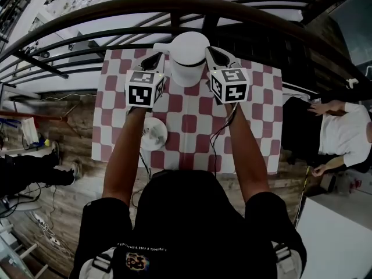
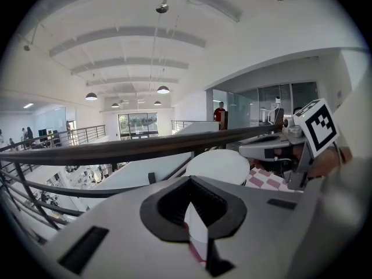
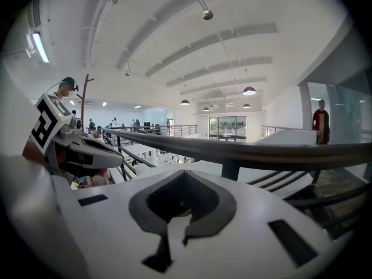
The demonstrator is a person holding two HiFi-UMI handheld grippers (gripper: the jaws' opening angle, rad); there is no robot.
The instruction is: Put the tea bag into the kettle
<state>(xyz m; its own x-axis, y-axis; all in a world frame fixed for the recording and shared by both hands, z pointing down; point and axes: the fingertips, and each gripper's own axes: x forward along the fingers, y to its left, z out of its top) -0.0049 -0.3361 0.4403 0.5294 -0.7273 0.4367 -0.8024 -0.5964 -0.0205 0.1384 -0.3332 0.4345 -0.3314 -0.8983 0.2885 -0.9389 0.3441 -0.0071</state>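
Note:
The white kettle (image 1: 189, 57) stands at the far middle of the checked table (image 1: 256, 127); its rounded top (image 2: 218, 166) also shows in the left gripper view. My left gripper (image 1: 152, 60) hovers just left of it by the spout. Its jaws are shut on a thin white piece with a pinkish lower end, the tea bag (image 2: 196, 228). My right gripper (image 1: 220, 57) hangs just right of the kettle, level with the left one. It (image 3: 174, 231) is shut and I see nothing between its jaws. Whether the kettle's top is uncovered I cannot tell.
A round white lid (image 1: 154, 133) lies on the table near the left forearm. A dark curved railing (image 1: 174, 4) runs just behind the table's far edge. One person sits at the right (image 1: 343, 132); legs (image 1: 35, 170) show at the left.

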